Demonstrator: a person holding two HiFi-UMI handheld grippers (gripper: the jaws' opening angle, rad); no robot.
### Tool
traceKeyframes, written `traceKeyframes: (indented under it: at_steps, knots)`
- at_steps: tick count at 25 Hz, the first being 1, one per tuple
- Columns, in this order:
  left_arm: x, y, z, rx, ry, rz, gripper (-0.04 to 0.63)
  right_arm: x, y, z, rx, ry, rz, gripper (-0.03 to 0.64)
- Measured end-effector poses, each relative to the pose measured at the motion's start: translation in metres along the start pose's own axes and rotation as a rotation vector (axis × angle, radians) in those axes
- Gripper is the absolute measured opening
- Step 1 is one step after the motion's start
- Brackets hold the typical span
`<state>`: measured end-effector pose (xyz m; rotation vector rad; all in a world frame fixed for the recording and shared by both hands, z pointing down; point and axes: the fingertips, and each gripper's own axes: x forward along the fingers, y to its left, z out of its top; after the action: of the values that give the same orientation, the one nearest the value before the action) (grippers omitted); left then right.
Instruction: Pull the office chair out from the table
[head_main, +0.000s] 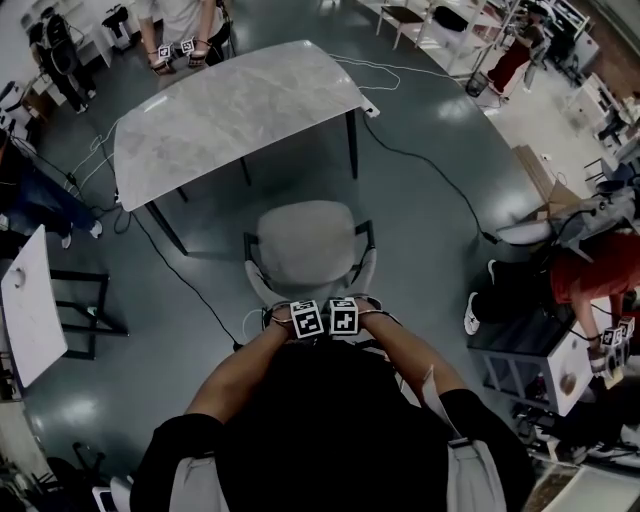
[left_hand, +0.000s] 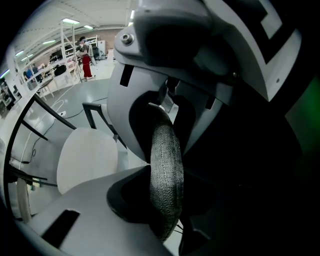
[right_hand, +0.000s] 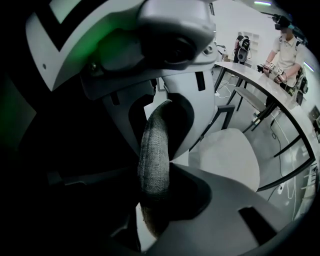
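One office chair (head_main: 308, 245) stands on the floor (head_main: 430, 200), seat just clear of the one table's (head_main: 230, 110) near edge. My left hand-held gripper (left_hand: 167, 150) and right hand-held gripper (right_hand: 155, 150) sit side by side, each clamped on the backrest's (left_hand: 167, 200) top rim.

No legible text, brand name, number or sign appears in any view. The only printed marks are black-and-white square marker patterns. One is on the cube of the left gripper (head_main: 306, 319) and one on the cube of the right gripper (head_main: 344, 317); these patterns contain no letters or digits. Similar square markers (head_main: 164, 52) show at the hands of a person standing at the far side of the table (head_main: 230, 120), too small to resolve.
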<state>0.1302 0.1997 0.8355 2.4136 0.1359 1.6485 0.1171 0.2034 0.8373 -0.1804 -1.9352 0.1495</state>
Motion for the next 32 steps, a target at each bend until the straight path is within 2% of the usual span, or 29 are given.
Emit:
traceKeyframes:
  at_steps: [10,19,25,32]
  knots:
    - [0.001,-0.016,-0.012,0.027,0.026,0.001,0.126,0.01,0.014,0.007,0.035,-0.003,-0.045,0.117]
    - [0.003,-0.038,-0.021,0.071,0.04,-0.028,0.127,0.016,0.036,0.014,0.09,-0.013,-0.062,0.115]
    - [0.011,-0.061,-0.023,0.057,0.044,-0.053,0.132,0.022,0.059,0.011,0.09,-0.009,-0.063,0.115]
    - [0.023,-0.077,-0.014,0.029,0.036,-0.045,0.133,0.024,0.075,-0.004,0.062,0.001,-0.067,0.115]
